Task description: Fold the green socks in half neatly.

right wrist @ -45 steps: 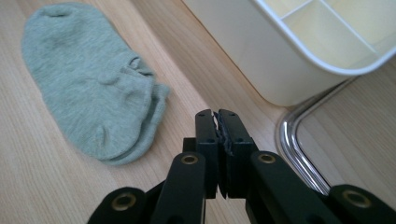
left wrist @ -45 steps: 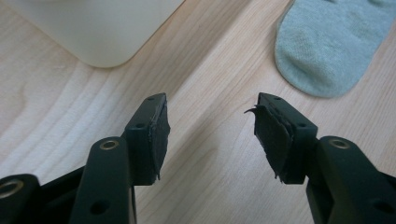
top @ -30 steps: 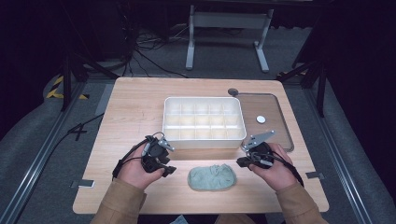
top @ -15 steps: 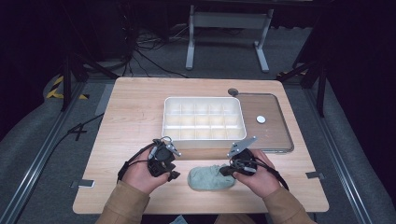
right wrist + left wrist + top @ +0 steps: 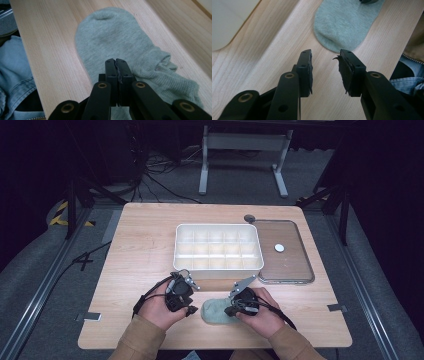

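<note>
Dark floor and cables ring my pale wooden desk (image 5: 140, 245), which carries a white divided tray (image 5: 218, 250) in the middle and a clear lid (image 5: 285, 252) lying flat just to its right. Close to my edge of the desk lies a grey-green sock (image 5: 216, 311), flat on the wood, between my two hands.

My right tool (image 5: 116, 65) is over the sock, above its middle on the cuff side, with its jaws pressed together. From the right gripper view I cannot tell whether any fabric is pinched between them or whether they simply rest closed on top. My left tool (image 5: 325, 65) is released, jaws spread, hovering just short of the sock's rounded toe (image 5: 337, 42) without touching it.

As I judge it, the step in hand is getting a firm hold on both ends. To do it well, I should slide the left tool's lower jaw under the toe edge rather than push at it, since the thin knit will bunch and skate across the smooth wood. The right tool should grip a real fold near the ribbed cuff (image 5: 172, 77), not just surface fluff, so the sock lifts evenly instead of slipping free.
</note>
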`<state>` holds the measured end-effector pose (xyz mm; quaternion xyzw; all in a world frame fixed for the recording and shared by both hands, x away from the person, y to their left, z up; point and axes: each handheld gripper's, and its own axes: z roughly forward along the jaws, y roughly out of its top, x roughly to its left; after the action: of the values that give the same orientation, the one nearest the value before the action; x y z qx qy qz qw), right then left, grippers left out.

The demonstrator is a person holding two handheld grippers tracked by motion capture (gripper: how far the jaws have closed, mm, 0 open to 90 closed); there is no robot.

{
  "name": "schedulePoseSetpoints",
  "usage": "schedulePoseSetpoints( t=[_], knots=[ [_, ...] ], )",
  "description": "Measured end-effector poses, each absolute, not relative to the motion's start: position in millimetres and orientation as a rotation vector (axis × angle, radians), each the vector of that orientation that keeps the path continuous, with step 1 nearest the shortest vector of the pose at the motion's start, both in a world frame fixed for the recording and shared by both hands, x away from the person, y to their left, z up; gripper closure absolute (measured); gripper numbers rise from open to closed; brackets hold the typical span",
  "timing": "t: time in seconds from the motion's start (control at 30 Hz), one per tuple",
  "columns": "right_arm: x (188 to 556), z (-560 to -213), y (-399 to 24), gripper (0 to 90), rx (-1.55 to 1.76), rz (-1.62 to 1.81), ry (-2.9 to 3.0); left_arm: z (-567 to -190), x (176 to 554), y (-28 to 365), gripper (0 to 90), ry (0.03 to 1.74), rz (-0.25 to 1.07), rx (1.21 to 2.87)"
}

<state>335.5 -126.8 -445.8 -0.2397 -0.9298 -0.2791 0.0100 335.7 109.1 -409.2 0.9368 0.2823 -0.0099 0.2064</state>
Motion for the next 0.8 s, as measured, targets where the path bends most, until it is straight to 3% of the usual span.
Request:
schedulePoseSetpoints(
  t=[0.63,0.8],
  knots=[
    [337.0,-453.9,-127.3,89.7,-0.77,-0.844,-2.904,-433.7,335.9,89.0,61.9,0.84,-0.029,2.556],
    [336.7,-453.9,-127.0,89.7,-0.767,-0.844,-2.912,-438.4,335.0,82.1,57.2,0.854,-0.075,2.526]
  ],
)
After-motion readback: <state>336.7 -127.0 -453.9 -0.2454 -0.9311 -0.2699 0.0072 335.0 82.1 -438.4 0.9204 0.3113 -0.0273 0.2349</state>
